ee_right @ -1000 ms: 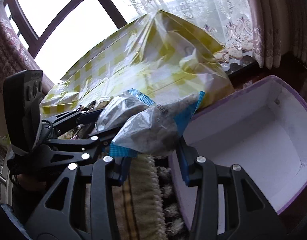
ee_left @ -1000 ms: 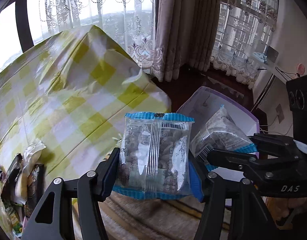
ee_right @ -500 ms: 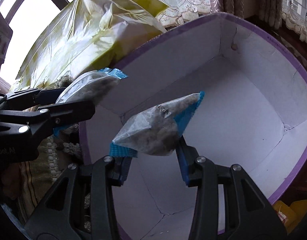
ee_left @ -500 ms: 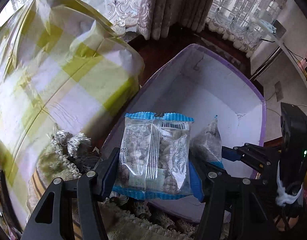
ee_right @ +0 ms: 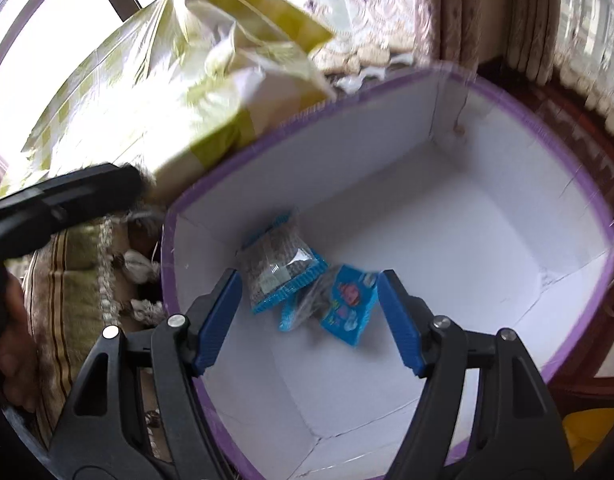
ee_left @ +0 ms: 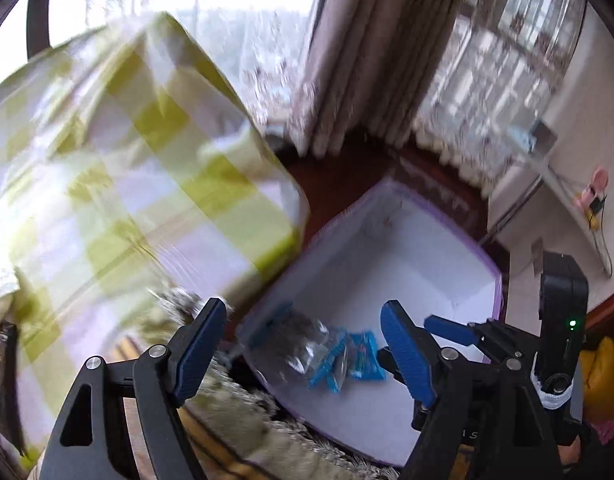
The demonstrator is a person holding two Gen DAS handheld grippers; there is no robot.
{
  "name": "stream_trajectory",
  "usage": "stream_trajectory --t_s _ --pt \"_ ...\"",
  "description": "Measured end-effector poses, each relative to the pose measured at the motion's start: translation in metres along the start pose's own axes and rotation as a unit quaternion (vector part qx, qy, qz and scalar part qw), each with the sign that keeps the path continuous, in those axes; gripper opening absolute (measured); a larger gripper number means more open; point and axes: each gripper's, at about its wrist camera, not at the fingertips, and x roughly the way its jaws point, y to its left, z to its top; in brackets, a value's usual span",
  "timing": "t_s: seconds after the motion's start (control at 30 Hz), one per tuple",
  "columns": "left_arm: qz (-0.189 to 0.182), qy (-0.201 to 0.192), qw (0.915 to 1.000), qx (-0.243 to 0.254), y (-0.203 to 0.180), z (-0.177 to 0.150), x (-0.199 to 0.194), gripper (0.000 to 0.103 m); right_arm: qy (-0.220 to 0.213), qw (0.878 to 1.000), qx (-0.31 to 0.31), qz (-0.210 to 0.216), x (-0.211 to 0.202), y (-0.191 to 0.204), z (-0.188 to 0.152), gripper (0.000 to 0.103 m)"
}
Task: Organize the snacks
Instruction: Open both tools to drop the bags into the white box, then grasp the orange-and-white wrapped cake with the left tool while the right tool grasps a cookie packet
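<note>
Two clear snack packets with blue ends lie on the floor of a white box with a purple rim (ee_right: 507, 96): one (ee_right: 281, 266) to the left, the other (ee_right: 339, 304) beside it on the right. They also show in the left wrist view (ee_left: 307, 344) (ee_left: 361, 362). My right gripper (ee_right: 309, 320) is open and empty, above the box over the packets. My left gripper (ee_left: 305, 350) is open and empty, above the box's near left rim (ee_left: 439, 216). The right gripper's blue fingers (ee_left: 447, 328) show at the right of the left wrist view.
A table under a yellow-and-white checked cloth (ee_left: 107, 184) stands to the left of the box, over a fringed striped cloth (ee_right: 67, 280). Curtains (ee_left: 367, 60) and windows are behind. Dark packets (ee_left: 3, 360) lie at the far left edge. The left tool's body (ee_right: 67, 200) is at the left.
Both grippers opened and dropped their packets into the box. The left gripper has since swung up and back toward the table; its view is blurred.
</note>
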Motion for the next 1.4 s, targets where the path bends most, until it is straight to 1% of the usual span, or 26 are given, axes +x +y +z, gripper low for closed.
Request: stream_trajectory --t_s 0.07,0.1,0.17,0.23,0.3,0.37,0.4,0.47,0.53,0.6,0.7,0.8,0.87,0.93,0.97,1.0,1.07,1.13,1.2,1.3,1.4 --pt "0.005 -0.037 0.9993 0.002 0.009 -0.002 -0.019 0.083 -0.024 1.000 -0.009 -0.017 -0.012 0.008 0.005 0.073" --pt "0.015 -0.057 0.9983 0.003 0.014 -0.003 -0.029 0.083 -0.037 0.999 -0.011 -0.023 -0.020 0.012 0.005 0.073" --pt "0.042 -0.081 0.9958 0.000 0.024 -0.003 -0.040 0.084 -0.060 0.998 -0.010 -0.025 -0.029 0.018 0.012 0.074" --pt "0.071 -0.090 0.9933 -0.008 0.035 -0.005 -0.050 0.084 -0.072 0.997 0.003 -0.006 -0.033 0.022 0.019 0.074" --pt "0.084 -0.100 0.9912 -0.024 0.050 -0.012 -0.063 0.084 -0.085 0.996 0.003 0.014 -0.038 0.030 0.024 0.074" --pt "0.107 -0.117 0.9861 -0.048 0.069 -0.022 -0.080 0.084 -0.094 0.995 -0.016 0.007 -0.043 0.044 0.026 0.074" --pt "0.119 -0.124 0.9831 -0.063 0.079 -0.024 -0.088 0.084 -0.093 0.995 -0.024 0.011 -0.041 0.053 0.028 0.074" --pt "0.153 -0.127 0.9756 -0.093 0.100 -0.035 -0.103 0.084 -0.075 0.996 -0.031 0.038 -0.034 0.071 0.032 0.074" --pt "0.190 -0.120 0.9653 -0.133 0.121 -0.049 -0.116 0.084 -0.064 0.996 -0.038 0.055 -0.029 0.089 0.033 0.074" --pt "0.206 -0.119 0.9543 -0.181 0.145 -0.067 -0.131 0.084 -0.058 0.995 -0.054 0.067 -0.026 0.110 0.032 0.074" --pt "0.227 -0.132 0.9320 -0.249 0.179 -0.101 -0.163 0.084 -0.050 0.992 -0.078 0.091 -0.021 0.141 0.030 0.074" --pt "0.267 -0.137 0.9100 -0.287 0.203 -0.127 -0.189 0.084 -0.042 0.989 -0.100 0.103 -0.016 0.165 0.026 0.074" --pt "0.286 -0.129 0.8961 -0.314 0.220 -0.144 -0.203 0.084 -0.040 0.986 -0.117 0.109 -0.013 0.182 0.024 0.074" --pt "0.304 -0.112 0.8811 -0.344 0.238 -0.162 -0.213 0.083 -0.039 0.984 -0.132 0.111 -0.010 0.196 0.025 0.074" --pt "0.308 -0.103 0.8745 -0.360 0.246 -0.172 -0.217 0.083 -0.038 0.983 -0.139 0.111 -0.007 0.203 0.025 0.074" --pt "0.309 -0.094 0.8700 -0.372 0.252 -0.179 -0.218 0.083 -0.034 0.983 -0.144 0.112 -0.003 0.208 0.025 0.074" --pt "0.307 -0.077 0.8643 -0.391 0.263 -0.192 -0.220 0.083 -0.022 0.981 -0.153 0.115 0.006 0.221 0.026 0.074" --pt "0.303 -0.068 0.8615 -0.402 0.268 -0.198 -0.221 0.083 -0.013 0.980 -0.159 0.119 0.013 0.233 0.026 0.074" --pt "0.299 -0.055 0.8609 -0.408 0.274 -0.201 -0.218 0.083 -0.007 0.979 -0.164 0.124 0.019 0.245 0.028 0.074" --pt "0.292 -0.036 0.8590 -0.419 0.282 -0.201 -0.210 0.079 0.002 0.976 -0.172 0.136 0.025 0.266 0.028 0.074" --pt "0.283 -0.028 0.8576 -0.429 0.290 -0.199 -0.205 0.079 0.004 0.973 -0.180 0.146 0.030 0.288 0.027 0.074"
